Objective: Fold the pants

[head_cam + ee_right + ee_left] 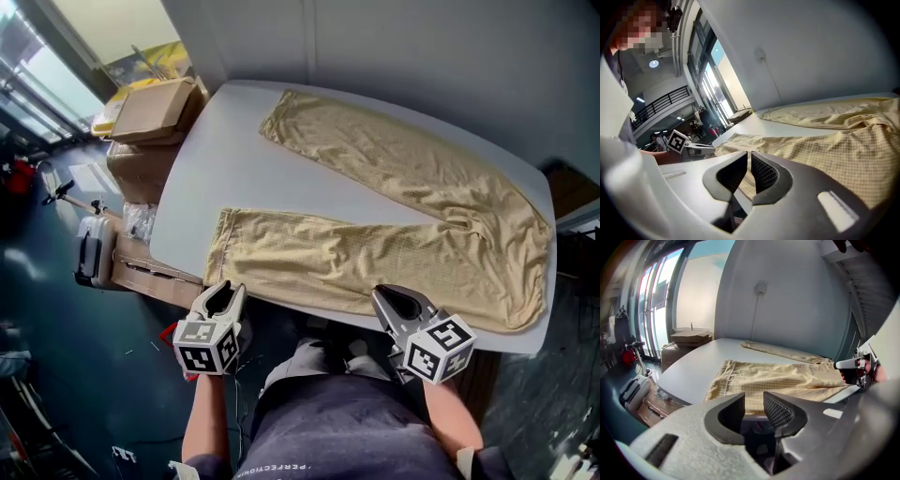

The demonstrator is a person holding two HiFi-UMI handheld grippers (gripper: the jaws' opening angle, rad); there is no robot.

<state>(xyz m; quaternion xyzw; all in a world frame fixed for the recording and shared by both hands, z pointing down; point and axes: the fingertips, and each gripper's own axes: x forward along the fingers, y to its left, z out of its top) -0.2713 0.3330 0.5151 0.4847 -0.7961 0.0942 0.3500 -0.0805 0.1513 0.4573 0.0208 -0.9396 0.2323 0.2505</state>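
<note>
**Pants spread out, both claws empty**

The tan pants lie flat on the pale surface, with the legs splayed to the left and the waist at the right. At the near edge, the left claw stands parted and the right claw barely parted, with nothing between either's jaws.

The head view looks steeply down from above the person onto the whole table and the pants. The left gripper and right gripper sit at the table's near edge, at the bottom of the picture. The left gripper view sits low behind its own jaws, just off that edge, and faces across the table toward the wall. The right gripper shows at its right border. The right gripper view sits just as low, close to the pants, and faces along the near edge toward the left gripper. All three views share the pants and the table.
</note>
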